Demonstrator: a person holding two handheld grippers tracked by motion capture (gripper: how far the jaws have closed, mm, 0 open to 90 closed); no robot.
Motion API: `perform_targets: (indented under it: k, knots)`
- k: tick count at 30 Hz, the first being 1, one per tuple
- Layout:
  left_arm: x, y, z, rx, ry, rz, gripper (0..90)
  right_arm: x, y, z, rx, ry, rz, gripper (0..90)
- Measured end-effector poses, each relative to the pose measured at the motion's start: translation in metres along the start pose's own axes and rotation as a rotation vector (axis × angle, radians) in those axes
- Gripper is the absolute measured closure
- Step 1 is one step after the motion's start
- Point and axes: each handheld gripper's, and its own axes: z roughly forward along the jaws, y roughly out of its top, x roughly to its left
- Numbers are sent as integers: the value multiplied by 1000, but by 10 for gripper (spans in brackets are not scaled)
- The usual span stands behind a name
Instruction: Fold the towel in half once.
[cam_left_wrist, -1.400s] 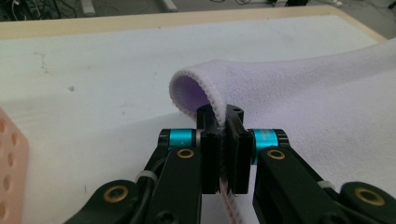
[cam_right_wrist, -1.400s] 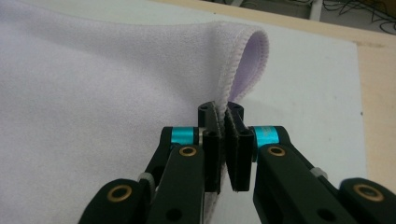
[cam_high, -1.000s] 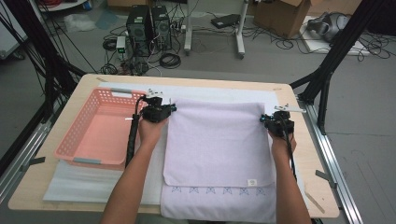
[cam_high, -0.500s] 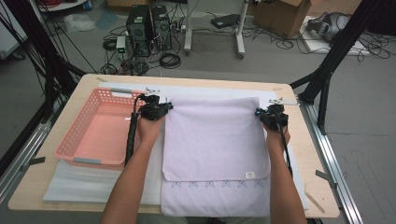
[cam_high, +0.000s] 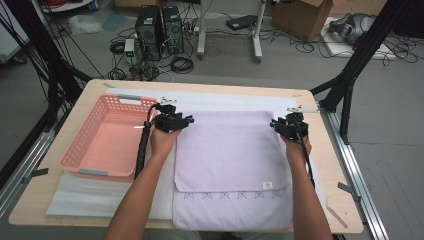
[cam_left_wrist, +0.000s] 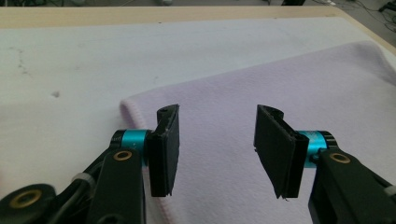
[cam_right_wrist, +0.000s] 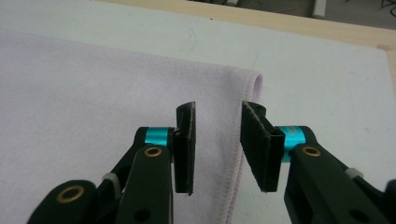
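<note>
Pale lilac folded fleece towel lay flat, just right of the pink plastic basket. Left gripper over towel's far-left corner, jaws just opening, gripping nothing. Right gripper straddled far-right hem, jaws just opening, narrower, hem loose.

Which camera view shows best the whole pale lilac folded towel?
The high view: there the pale lilac folded towel lies complete on the white mat, its folded upper layer and label visible. The left gripper view shows just its far left corner; the right gripper view shows its far right corner with the stitched hem.
</note>
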Motion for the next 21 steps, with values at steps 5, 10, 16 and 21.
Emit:
perform_targets:
  k: [5,10,16,21]
  knots:
    - [-10,0,-9,-26,-27,28,506,-1,-2,-16,-2,11,-12,658]
    - [-16,-14,-20,-55,-48,31,508,-2,-8,-27,21,48,-6,637]
    - [-20,-28,-33,-51,-90,43,513,4,-12,-44,6,85,-39,624]
    - [-25,-39,-43,-42,-109,82,514,5,-26,-54,6,130,-45,608]
